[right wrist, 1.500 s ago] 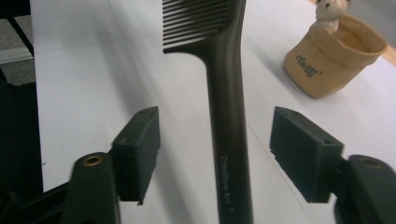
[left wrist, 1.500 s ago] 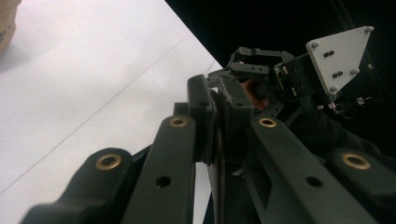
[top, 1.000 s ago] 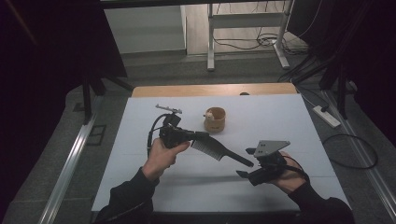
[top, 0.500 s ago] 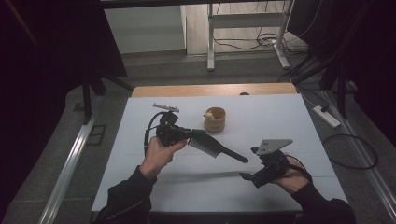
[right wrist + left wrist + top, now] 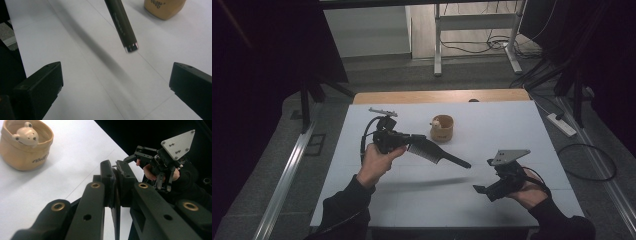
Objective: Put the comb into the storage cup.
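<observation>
My left gripper (image 5: pixel 408 141) is shut on the toothed end of a black comb (image 5: pixel 432 151) and holds it above the white table. The comb's handle points right toward my right gripper (image 5: pixel 481 190). In the left gripper view the jaws (image 5: pixel 115 178) pinch the comb's thin edge (image 5: pixel 115 210). My right gripper (image 5: pixel 115 85) is open; its jaws have just been opening wider and nothing is between them. The handle's end (image 5: pixel 125 32) hangs just beyond them.
A tan cup (image 5: pixel 442 128) with a small bear figure (image 5: pixel 26 135) stands at the table's middle back. A small metal piece (image 5: pixel 383 112) lies at the back left. The white table (image 5: pixel 512 130) ends in a wooden strip at its far edge.
The left hand has drawn the comb slightly left and away from the right gripper. The right hand has stayed in place.
</observation>
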Action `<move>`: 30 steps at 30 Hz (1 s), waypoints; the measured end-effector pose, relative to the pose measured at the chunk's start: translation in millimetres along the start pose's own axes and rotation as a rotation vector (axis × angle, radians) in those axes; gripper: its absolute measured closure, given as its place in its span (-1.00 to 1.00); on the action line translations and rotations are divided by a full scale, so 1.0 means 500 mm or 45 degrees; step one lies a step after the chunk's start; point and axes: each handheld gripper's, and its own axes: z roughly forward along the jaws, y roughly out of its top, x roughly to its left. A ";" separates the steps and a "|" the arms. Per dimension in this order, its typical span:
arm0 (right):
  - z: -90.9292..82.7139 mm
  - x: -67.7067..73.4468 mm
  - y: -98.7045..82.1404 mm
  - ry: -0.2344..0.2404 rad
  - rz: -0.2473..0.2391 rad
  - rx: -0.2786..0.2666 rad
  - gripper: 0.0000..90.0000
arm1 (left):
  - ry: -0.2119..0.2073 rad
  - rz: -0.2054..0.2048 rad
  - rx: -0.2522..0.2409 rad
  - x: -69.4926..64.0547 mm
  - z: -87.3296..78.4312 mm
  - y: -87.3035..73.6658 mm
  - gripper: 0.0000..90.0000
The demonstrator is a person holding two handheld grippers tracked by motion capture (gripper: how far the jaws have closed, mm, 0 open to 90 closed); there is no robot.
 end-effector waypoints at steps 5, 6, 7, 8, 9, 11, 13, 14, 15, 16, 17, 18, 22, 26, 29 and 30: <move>-0.006 -0.002 -0.009 -0.025 0.003 0.026 -1.00 | 0.012 -0.001 -0.010 0.003 -0.012 0.005 0.86; -0.007 -0.002 -0.011 -0.029 0.007 0.025 -1.00 | 0.019 0.001 -0.013 0.004 -0.016 0.007 0.86; -0.009 -0.003 -0.012 -0.035 0.016 0.023 -1.00 | 0.022 0.001 -0.016 0.004 -0.018 0.008 0.86; -0.011 -0.004 -0.014 -0.039 0.019 0.020 -1.00 | 0.024 0.000 -0.017 0.005 -0.021 0.009 0.86; -0.013 -0.004 -0.015 -0.043 0.026 0.024 -1.00 | 0.028 0.001 -0.022 0.006 -0.023 0.010 0.86; -0.016 -0.005 -0.019 -0.055 0.035 0.020 -1.00 | 0.035 -0.001 -0.026 0.007 -0.028 0.012 0.86; -0.019 -0.005 -0.021 -0.061 0.042 0.021 -1.00 | 0.041 0.000 -0.028 0.008 -0.033 0.014 0.86; -0.020 -0.005 -0.022 -0.066 0.046 0.019 -1.00 | 0.045 -0.001 -0.031 0.008 -0.036 0.015 0.86; -0.021 -0.005 -0.023 -0.072 0.053 0.019 -1.00 | 0.047 -0.001 -0.036 0.009 -0.039 0.016 0.86; -0.023 -0.005 -0.024 -0.076 0.056 0.016 -1.00 | 0.049 0.000 -0.037 0.009 -0.042 0.017 0.86; -0.024 -0.005 -0.026 -0.080 0.060 0.016 -1.00 | 0.048 -0.002 -0.040 0.010 -0.044 0.018 0.86; -0.026 -0.005 -0.027 -0.086 0.064 0.011 -1.00 | 0.052 -0.002 -0.044 0.011 -0.047 0.020 0.86; -0.030 -0.009 -0.033 -0.105 0.073 0.011 -1.00 | 0.068 -0.003 -0.051 0.013 -0.054 0.023 0.86; -0.035 -0.013 -0.038 -0.120 0.086 0.019 -1.00 | 0.077 -0.005 -0.055 0.016 -0.060 0.025 0.86; -0.042 -0.016 -0.043 -0.136 0.101 0.014 -1.00 | 0.088 -0.010 -0.066 0.019 -0.070 0.030 0.86; -0.043 -0.017 -0.045 -0.139 0.106 0.013 -1.00 | 0.094 -0.011 -0.070 0.019 -0.073 0.031 0.86</move>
